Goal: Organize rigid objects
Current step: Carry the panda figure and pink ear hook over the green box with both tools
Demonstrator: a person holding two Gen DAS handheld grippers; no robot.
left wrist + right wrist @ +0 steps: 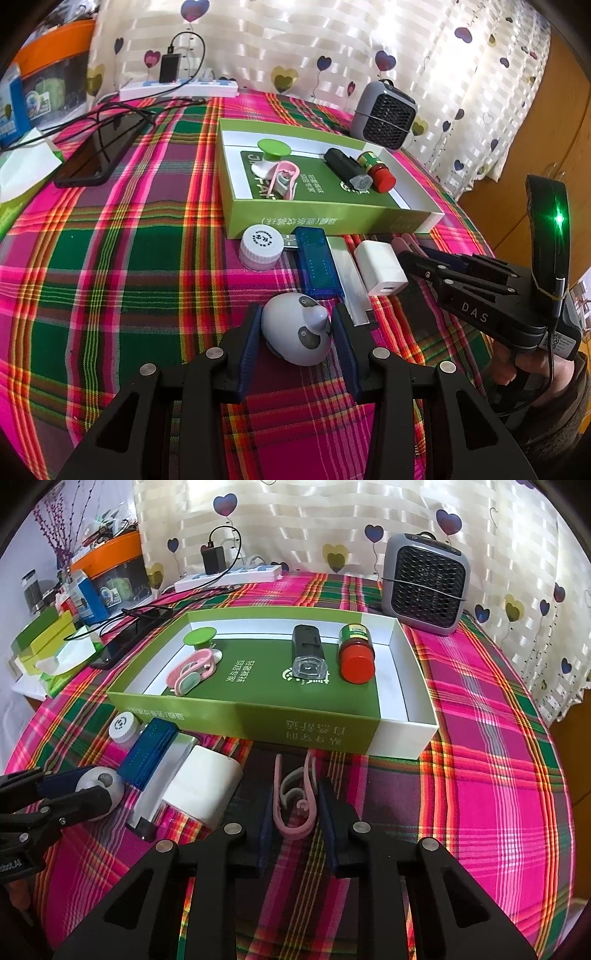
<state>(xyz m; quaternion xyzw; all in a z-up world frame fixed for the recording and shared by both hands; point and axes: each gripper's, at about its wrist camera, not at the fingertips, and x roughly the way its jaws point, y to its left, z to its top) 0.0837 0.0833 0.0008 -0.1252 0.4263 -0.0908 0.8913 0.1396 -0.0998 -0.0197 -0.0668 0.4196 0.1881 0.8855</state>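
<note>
The green box [258, 716] is used as the landmark. Just in front of its near wall, a pink clip [295, 797] is squeezed between the closed fingers of the right gripper [295, 812]. The clip is springy and thin, so it can be popped out sideways or bent if it is lifted too fast.

Farther in front of the box and to its left, a small round panda toy [297, 328] is sat between the fingers of the left gripper [297, 332]. These fingers are held wide, and it cannot be told if the toy is pressed yet. The toy is smooth and round, so it can be rolled away or squirted out when it is pinched.

A white charger [380, 267] and a blue stick [314, 266] are laid close by, in front of the box, and can be knocked by either gripper.
</note>
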